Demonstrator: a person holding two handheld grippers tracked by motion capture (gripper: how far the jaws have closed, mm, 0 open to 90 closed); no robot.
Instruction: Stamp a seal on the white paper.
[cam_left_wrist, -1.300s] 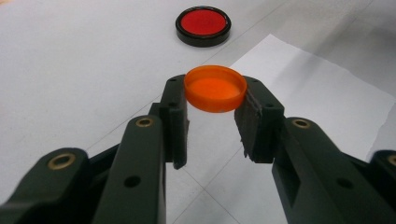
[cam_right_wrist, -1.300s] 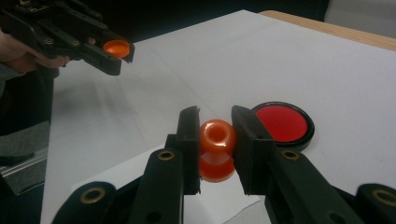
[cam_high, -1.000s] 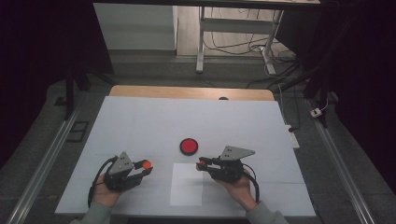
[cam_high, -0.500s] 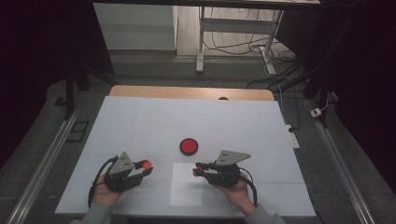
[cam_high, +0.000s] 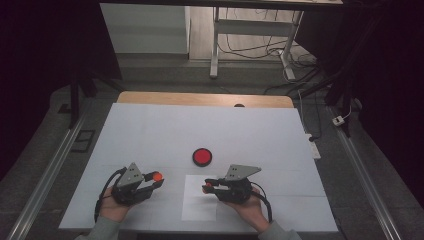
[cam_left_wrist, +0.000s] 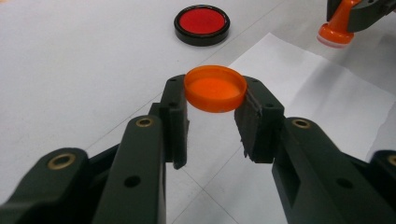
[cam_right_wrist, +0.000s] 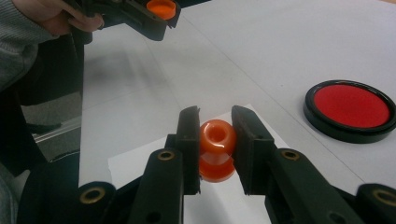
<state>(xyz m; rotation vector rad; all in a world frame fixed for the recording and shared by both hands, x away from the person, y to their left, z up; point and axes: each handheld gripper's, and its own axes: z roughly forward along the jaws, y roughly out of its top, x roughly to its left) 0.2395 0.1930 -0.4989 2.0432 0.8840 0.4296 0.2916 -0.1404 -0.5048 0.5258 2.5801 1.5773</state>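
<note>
Stamp (cam_right_wrist: 217, 149) above paper's (cam_high: 200, 210) edge

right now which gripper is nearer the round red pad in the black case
Right. The right gripper, holding an orange stamp, sits just below the pad; the left gripper, gripping an orange cap, is farther left.

Orange cap (cam_left_wrist: 215, 88) and orange stamp (cam_right_wrist: 216, 149), each clamped above the table.

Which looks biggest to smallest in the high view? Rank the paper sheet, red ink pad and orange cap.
1. Paper sheet, clearly largest.
2. Red ink pad.
3. Orange cap, held in the left gripper.
</note>
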